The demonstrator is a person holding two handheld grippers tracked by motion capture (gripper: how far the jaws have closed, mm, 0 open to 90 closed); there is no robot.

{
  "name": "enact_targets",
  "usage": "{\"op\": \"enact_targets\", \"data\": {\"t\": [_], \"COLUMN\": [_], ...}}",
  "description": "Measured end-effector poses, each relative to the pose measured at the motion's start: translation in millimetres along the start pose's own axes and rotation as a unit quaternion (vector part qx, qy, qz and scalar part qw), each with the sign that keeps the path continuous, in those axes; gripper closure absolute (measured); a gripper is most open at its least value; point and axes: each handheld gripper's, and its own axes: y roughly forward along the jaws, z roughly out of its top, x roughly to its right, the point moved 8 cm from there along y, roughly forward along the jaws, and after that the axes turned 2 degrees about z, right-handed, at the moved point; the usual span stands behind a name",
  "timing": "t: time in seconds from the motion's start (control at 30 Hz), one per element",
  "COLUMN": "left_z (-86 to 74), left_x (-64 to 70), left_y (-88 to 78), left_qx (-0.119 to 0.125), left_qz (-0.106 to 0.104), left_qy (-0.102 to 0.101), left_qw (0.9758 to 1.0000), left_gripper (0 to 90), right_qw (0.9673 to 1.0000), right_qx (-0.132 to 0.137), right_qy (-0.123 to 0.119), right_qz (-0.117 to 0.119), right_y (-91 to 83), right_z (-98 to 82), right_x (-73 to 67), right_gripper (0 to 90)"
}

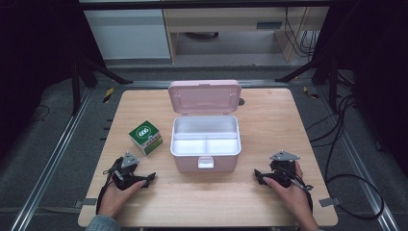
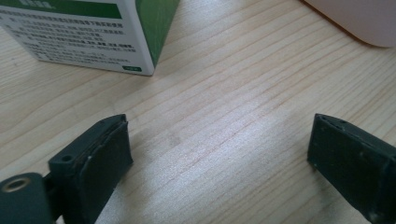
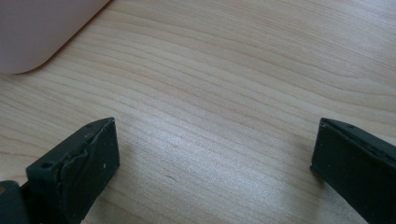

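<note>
Green-and-white carton [image 1: 146, 137] marked "666" stands just left of the open pink box [image 1: 206, 144] on a pale wooden table [image 1: 269, 120], with grey floor and black cables around. Left gripper [image 1: 150, 177] and right gripper [image 1: 258, 174], near the box's front corners, rest with jaws apart, holding nothing.

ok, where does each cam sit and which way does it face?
High view: above the person's side, looking forward and down on the table; shows both hands, left gripper, right gripper.
Left gripper view: rides the left gripper, low over the wood; open jaws, green box.
Right gripper view: rides the right gripper; open jaws.
Shared: pink case in all three.
</note>
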Motion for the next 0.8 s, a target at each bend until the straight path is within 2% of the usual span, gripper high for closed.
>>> {"op": "enact_targets", "data": {"t": [0.07, 0.1, 0.17, 0.23, 0.33, 0.43, 0.6, 0.77, 0.8], "left_z": [0.7, 3.8, 8.3, 17.0, 27.3, 43.6, 67.4, 96.3, 96.3], "left_x": [0.7, 2.4, 3.9, 9.4, 16.5, 23.8, 32.7, 35.7, 35.7], "left_y": [0.1, -1.5, -4.1, -12.3, -21.2, -35.2, -56.9, -78.1, -78.1], "left_qx": [-0.006, -0.008, -0.005, -0.013, -0.023, -0.027, -0.027, -0.032, -0.032], "left_qz": [-0.006, -0.018, -0.020, -0.020, -0.030, -0.037, -0.047, -0.042, -0.042], "left_qy": [0.001, -0.001, -0.002, 0.026, 0.045, 0.078, 0.114, 0.167, 0.167], "left_qw": [1.0000, 0.9998, 0.9998, 0.9994, 0.9983, 0.9959, 0.9920, 0.9845, 0.9845], "left_gripper": [2.7, 3.3, 4.4, 7.7, 8.5, 8.3, 7.3, 7.9, 7.9], "right_qw": [1.0000, 1.0000, 1.0000, 1.0000, 1.0000, 1.0000, 1.0000, 1.0000, 1.0000], "right_qx": [0.000, 0.000, 0.000, 0.000, 0.000, 0.001, 0.001, 0.001, 0.001], "right_qy": [0.000, 0.001, 0.001, -0.001, -0.002, -0.002, -0.002, -0.002, -0.002], "right_qz": [0.000, -0.001, -0.001, 0.000, 0.001, 0.002, 0.002, 0.002, 0.002], "right_y": [-0.4, -0.7, -1.2, -2.1, -2.8, -3.2, -3.2, -3.2, -3.2], "right_z": [-0.3, -0.7, -1.2, -2.0, -2.8, -3.2, -3.2, -3.2, -3.2], "right_x": [-0.3, -0.6, -0.9, -1.4, -1.8, -2.0, -2.0, -2.0, -2.0], "right_gripper": [1.1, 1.1, 1.1, 1.1, 1.1, 1.1, 1.1, 1.1, 1.1]}}
